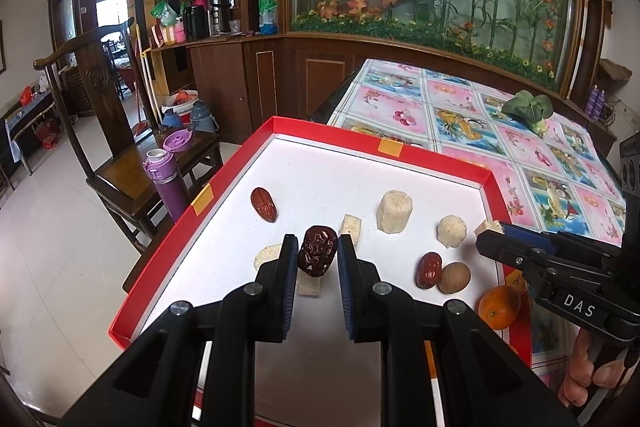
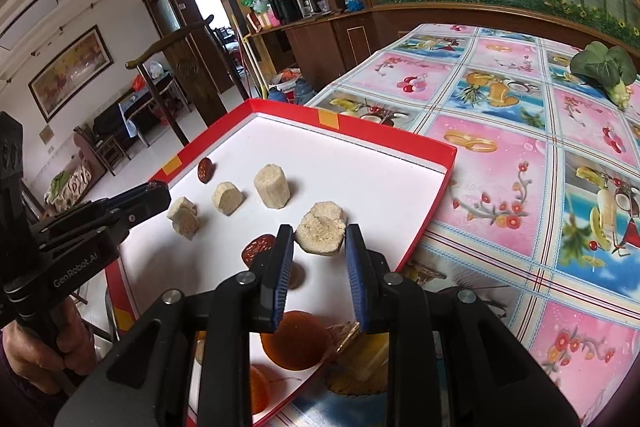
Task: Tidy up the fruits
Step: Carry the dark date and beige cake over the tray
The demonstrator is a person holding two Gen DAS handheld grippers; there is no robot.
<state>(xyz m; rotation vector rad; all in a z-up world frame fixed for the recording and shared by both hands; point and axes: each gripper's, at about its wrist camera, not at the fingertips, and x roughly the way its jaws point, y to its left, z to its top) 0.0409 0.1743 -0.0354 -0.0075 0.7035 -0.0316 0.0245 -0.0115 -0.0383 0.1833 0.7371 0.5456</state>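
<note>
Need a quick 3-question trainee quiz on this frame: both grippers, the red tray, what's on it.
1. True or false: the left gripper is shut on a dark red date.
2. The right gripper holds: A) an orange, B) a pale crumbly chunk, C) leafy greens.
3. Fill in: the leafy greens lie on the ____, outside the red tray.

Key: 1 true; 2 B; 3 tablecloth.
</note>
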